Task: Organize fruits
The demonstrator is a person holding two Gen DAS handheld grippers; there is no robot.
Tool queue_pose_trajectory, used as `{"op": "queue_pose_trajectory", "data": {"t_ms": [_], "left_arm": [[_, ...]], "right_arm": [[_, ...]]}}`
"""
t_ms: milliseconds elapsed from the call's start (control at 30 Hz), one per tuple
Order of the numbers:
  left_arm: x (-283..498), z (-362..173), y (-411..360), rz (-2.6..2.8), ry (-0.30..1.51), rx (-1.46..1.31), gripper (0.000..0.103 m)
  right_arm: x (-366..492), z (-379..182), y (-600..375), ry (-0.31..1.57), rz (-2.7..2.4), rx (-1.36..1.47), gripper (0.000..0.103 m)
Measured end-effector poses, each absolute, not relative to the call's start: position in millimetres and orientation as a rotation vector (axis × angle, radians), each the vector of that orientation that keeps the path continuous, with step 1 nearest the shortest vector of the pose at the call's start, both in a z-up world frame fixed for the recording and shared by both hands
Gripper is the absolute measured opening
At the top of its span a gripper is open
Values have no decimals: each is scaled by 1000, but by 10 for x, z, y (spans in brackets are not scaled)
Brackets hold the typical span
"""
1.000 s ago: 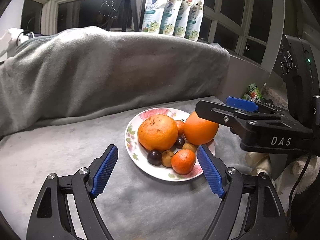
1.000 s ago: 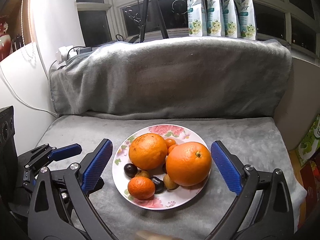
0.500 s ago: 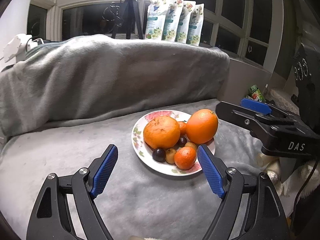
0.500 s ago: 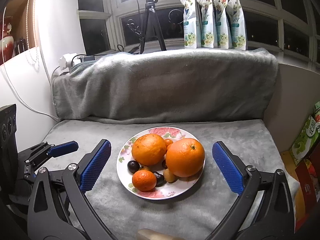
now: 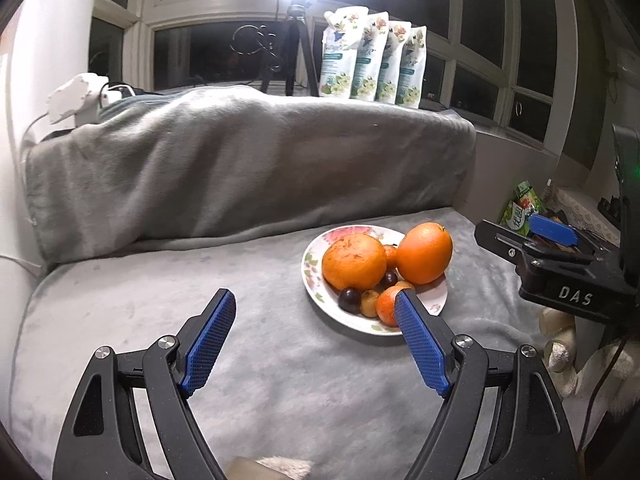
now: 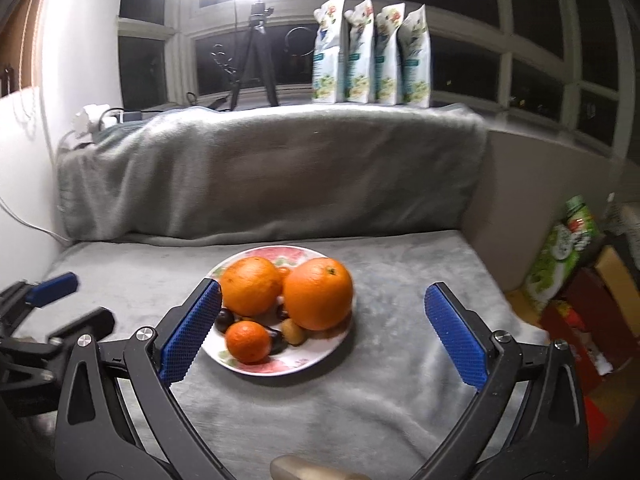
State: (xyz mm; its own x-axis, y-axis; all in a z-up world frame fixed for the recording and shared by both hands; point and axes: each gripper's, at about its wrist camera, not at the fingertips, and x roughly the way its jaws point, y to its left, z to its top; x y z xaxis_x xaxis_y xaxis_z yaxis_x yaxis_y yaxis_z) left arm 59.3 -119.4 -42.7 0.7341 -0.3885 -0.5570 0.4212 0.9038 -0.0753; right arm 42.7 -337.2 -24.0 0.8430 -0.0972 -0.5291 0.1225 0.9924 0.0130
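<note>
Both grippers hover level over the grey blanket (image 5: 280, 360), jaws spread wide and empty — left gripper (image 5: 316, 304) left of the floral plate (image 6: 296, 360), right gripper (image 6: 324, 296) facing it. Oranges (image 6: 318, 298), a tangerine (image 6: 248, 341) and plums (image 5: 349, 300) sit piled on the plate.

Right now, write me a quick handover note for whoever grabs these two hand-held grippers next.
Left hand-held gripper: open, holding nothing, hanging over the grey blanket to the left of the plate.
Right hand-held gripper: open, holding nothing, aimed at the plate.
Fruit: all on the floral plate: two large oranges, a small mandarin, dark plums and a few small yellowish fruits.
Done: the fruit looks gathered; none lies on the blanket.
Left: perhaps nothing; check before regrasping.
</note>
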Motion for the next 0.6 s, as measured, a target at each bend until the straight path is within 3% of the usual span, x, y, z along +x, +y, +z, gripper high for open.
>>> {"op": "queue_pose_trajectory", "data": {"t_ms": [600], "left_arm": [[551,-421,-1132,-436,598,53,82]], "right_arm": [[298,-177,-3280,521,-104,58,103]]}}
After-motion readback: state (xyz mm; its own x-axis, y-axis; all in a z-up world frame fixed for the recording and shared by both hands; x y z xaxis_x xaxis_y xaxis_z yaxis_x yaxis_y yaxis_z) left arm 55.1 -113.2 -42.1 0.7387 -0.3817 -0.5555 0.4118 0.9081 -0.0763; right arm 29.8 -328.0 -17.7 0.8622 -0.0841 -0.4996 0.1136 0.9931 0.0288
